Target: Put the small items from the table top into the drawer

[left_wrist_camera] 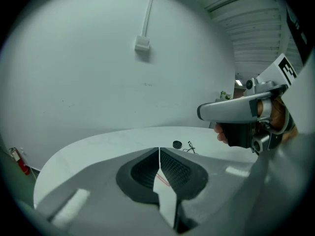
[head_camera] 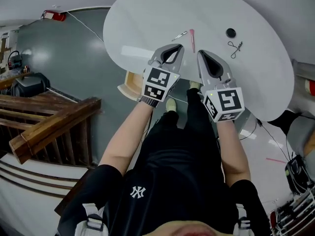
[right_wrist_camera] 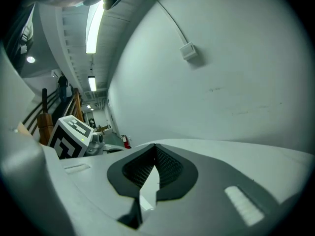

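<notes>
Black T-shirt (head_camera: 162,181) fills the lower head view; both bare forearms reach forward, roughly parallel. Left gripper (left_wrist_camera: 159,150): grey moulded shell, ribbed black pads, jaw tips pressed together with nothing between them. Right gripper (right_wrist_camera: 155,146): same build, tips likewise meeting and empty. Both are held level at the near edge of the round, smooth white table (head_camera: 147,14).

- Thin pink stick (head_camera: 192,39): on the table just ahead, between the two gripper noses.
- Slim silvery piece (head_camera: 179,35): just ahead of the left gripper; too small to identify.
- Black disc (head_camera: 230,32) and dark wire clip (head_camera: 236,47): ahead and to the right of the right gripper.
- Pale wooden drawer (head_camera: 129,85): below and left of the left gripper, pulled open, partly cut off by the table edge.
</notes>
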